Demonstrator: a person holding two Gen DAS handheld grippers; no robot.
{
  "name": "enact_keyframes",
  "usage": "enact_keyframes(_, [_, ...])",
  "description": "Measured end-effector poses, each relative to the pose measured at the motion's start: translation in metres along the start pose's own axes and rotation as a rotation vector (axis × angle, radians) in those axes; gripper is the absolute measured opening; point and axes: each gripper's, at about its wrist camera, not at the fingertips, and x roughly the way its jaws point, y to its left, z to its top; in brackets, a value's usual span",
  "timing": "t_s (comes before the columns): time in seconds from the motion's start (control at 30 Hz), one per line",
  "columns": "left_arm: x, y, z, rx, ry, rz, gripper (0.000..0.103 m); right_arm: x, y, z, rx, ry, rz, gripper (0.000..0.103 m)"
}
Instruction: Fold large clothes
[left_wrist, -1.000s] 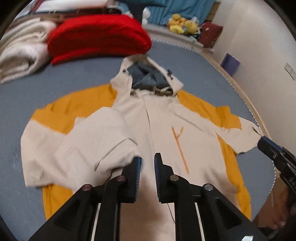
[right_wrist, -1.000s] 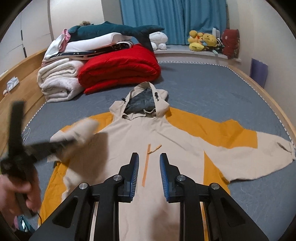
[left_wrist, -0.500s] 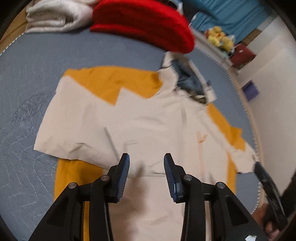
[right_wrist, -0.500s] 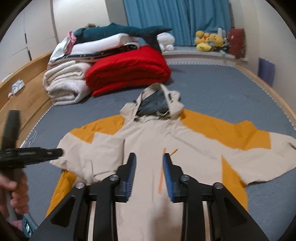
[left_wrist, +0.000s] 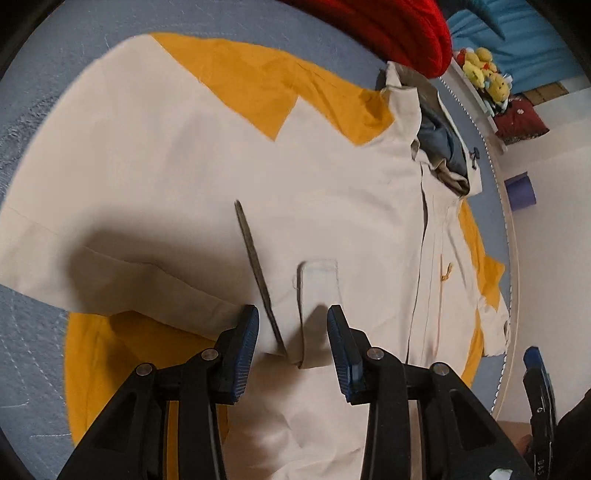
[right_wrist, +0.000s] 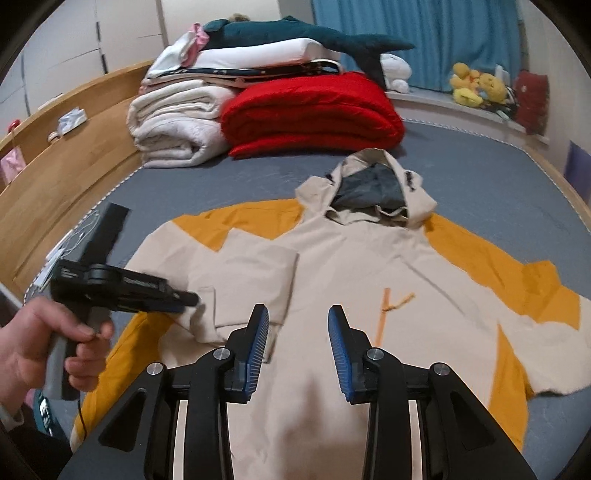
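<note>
Now, jacket (right_wrist: 354, 280): flat on the bed (right_wrist: 480, 162), one sleeve (right_wrist: 236, 280) folded in.
Left claw (left_wrist: 291, 332): parted, empty.
Right claw (right_wrist: 297, 332): parted, empty.
Advice: fold the spread sleeve (right_wrist: 517, 291) to match.

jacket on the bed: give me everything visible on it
The jacket lies flat, front up, on the grey bed, hood toward the red blanket. Thin woven-looking shell, cream with mustard-yellow panels at shoulders, sleeves and sides; grey hood lining, orange chest zip, centre placket. One sleeve is folded across the chest; the other lies spread out. Neither gripper grips it; both hang above it with jaws apart.
</note>
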Motion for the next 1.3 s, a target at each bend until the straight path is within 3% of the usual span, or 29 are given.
enact_keyframes(0.07, [0.003,-0.002,-0.001,0.015,0.003,0.008,0.034,0.005,0.004,0.000,-0.018,0.005,0.010,0.035])
enact_keyframes(0.2, [0.004,-0.007,-0.001,0.035,-0.008,-0.011,0.001,0.012,0.010,0.001,-0.037,0.008,0.054,0.035])
enact_keyframes(0.33, [-0.012,-0.025,0.002,0.078,-0.059,-0.099,0.000,0.023,0.017,-0.001,-0.057,0.032,0.085,0.035])
enact_keyframes(0.53, [-0.038,-0.071,-0.002,0.219,-0.096,-0.306,0.000,0.041,0.032,-0.006,-0.122,0.072,0.115,0.036])
enact_keyframes(0.67, [-0.042,-0.091,-0.008,0.283,-0.088,-0.363,0.000,0.054,0.041,-0.011,-0.160,0.099,0.129,0.039])
enact_keyframes(0.93, [-0.034,-0.104,-0.007,0.304,-0.061,-0.381,0.000,0.075,0.053,-0.015,-0.190,0.129,0.102,0.040])
enact_keyframes(0.97, [-0.034,-0.104,-0.006,0.302,-0.059,-0.381,0.000,0.077,0.053,-0.014,-0.190,0.131,0.092,0.036])
enact_keyframes(1.0, [-0.034,-0.103,-0.005,0.297,-0.054,-0.390,0.000,0.079,0.051,-0.014,-0.184,0.124,0.085,0.023])
enact_keyframes(1.07, [-0.039,-0.100,-0.002,0.281,-0.061,-0.404,0.000,0.079,0.048,-0.012,-0.168,0.109,0.082,0.015])
enact_keyframes(1.2, [-0.058,-0.085,0.011,0.226,-0.133,-0.410,0.002,0.066,0.034,-0.004,-0.114,0.051,0.044,0.011])
enact_keyframes(1.23, [-0.062,-0.080,0.015,0.212,-0.159,-0.391,0.002,0.062,0.028,-0.002,-0.086,0.042,0.039,0.010])
enact_keyframes(1.3, [-0.075,-0.064,0.023,0.179,-0.242,-0.287,0.002,0.053,0.007,0.004,0.001,0.014,0.017,0.009])
